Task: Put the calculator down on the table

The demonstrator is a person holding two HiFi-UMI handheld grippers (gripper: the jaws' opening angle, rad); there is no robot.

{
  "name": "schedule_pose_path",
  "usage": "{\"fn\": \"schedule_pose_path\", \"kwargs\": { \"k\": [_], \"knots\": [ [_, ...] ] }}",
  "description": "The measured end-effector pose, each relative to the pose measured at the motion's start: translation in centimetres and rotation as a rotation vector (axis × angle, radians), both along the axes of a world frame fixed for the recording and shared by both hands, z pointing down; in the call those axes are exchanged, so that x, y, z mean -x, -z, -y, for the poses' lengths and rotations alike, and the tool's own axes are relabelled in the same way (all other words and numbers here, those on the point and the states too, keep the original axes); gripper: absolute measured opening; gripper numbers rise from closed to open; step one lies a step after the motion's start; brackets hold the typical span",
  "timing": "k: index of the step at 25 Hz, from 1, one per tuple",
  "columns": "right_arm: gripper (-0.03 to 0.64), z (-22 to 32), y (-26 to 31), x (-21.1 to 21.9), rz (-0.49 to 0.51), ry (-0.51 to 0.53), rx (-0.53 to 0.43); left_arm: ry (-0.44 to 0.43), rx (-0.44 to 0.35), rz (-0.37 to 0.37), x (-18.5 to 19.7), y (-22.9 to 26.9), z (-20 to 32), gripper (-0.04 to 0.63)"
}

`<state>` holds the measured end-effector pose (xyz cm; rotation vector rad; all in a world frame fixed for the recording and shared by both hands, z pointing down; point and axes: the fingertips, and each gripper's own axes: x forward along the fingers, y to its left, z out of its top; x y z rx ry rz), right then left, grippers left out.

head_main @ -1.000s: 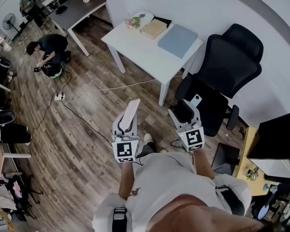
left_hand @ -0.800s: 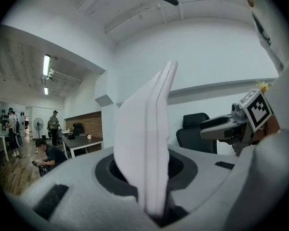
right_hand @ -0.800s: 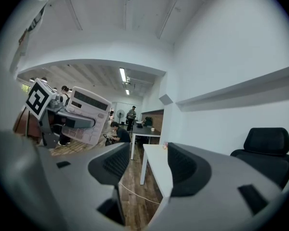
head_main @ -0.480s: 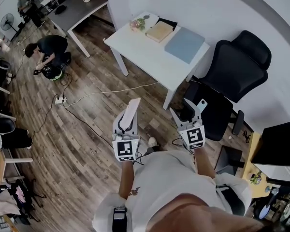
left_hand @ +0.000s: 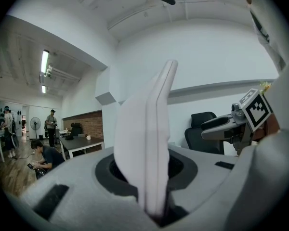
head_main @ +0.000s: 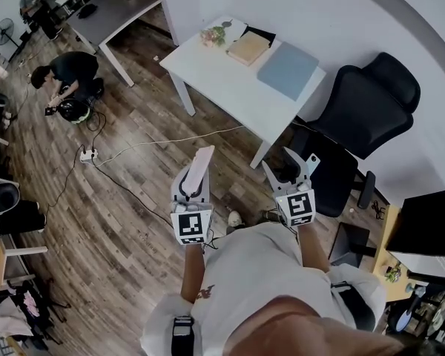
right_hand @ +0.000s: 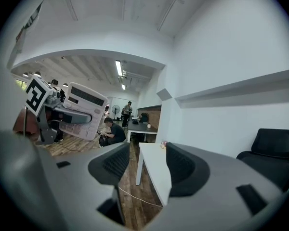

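A white calculator (head_main: 199, 167) stands on edge in my left gripper (head_main: 193, 188), which is shut on it; up close in the left gripper view the calculator (left_hand: 147, 148) fills the gap between the jaws. From the right gripper view its key face (right_hand: 84, 110) shows at the left. My right gripper (head_main: 291, 167) is open with nothing between its fingers; through its gap (right_hand: 143, 170) I see the white table (right_hand: 154, 166). Both grippers hang over the wooden floor, short of the white table (head_main: 222, 73) ahead.
On the table lie a blue pad (head_main: 288, 70), a tan book (head_main: 246, 48) and a small plant (head_main: 212, 34). A black office chair (head_main: 356, 124) stands right of it. A white cable (head_main: 163, 141) crosses the floor. A person crouches at far left (head_main: 67, 73) beside a grey desk (head_main: 111, 10).
Both grippers have moved forward toward the white table, which now lies nearer in the head view. The calculator stays gripped in the left gripper; the right stays open.
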<state>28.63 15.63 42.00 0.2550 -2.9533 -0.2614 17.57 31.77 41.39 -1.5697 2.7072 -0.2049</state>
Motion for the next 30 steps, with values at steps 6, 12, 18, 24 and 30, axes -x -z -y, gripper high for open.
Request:
{"fn": "schedule_pose_path", "kwargs": {
  "k": [6, 12, 18, 24, 30],
  "knots": [
    [0.241, 0.8, 0.0, 2.3, -0.01, -0.001, -0.001, -0.003, -0.003, 0.004, 2.1, 0.4, 1.2, 0.109],
    [0.242, 2.3, -0.1, 5.1, -0.008, 0.009, -0.003, 0.01, -0.004, 0.012, 4.6, 0.4, 2.5, 0.109],
    [0.241, 5.3, -0.5, 8.2, -0.01, 0.018, -0.001, 0.032, 0.003, 0.008, 7.9, -0.1, 4.9, 0.109],
    [0.242, 8.5, -0.6, 11.7, -0.001, 0.024, 0.011, 0.039, 0.017, 0.014, 11.1, 0.0, 7.9, 0.109],
    [0.241, 11.2, -0.4, 14.7, 0.005, 0.033, 0.019, 0.047, 0.019, 0.02, 14.0, 0.4, 10.5, 0.109]
  ]
}}
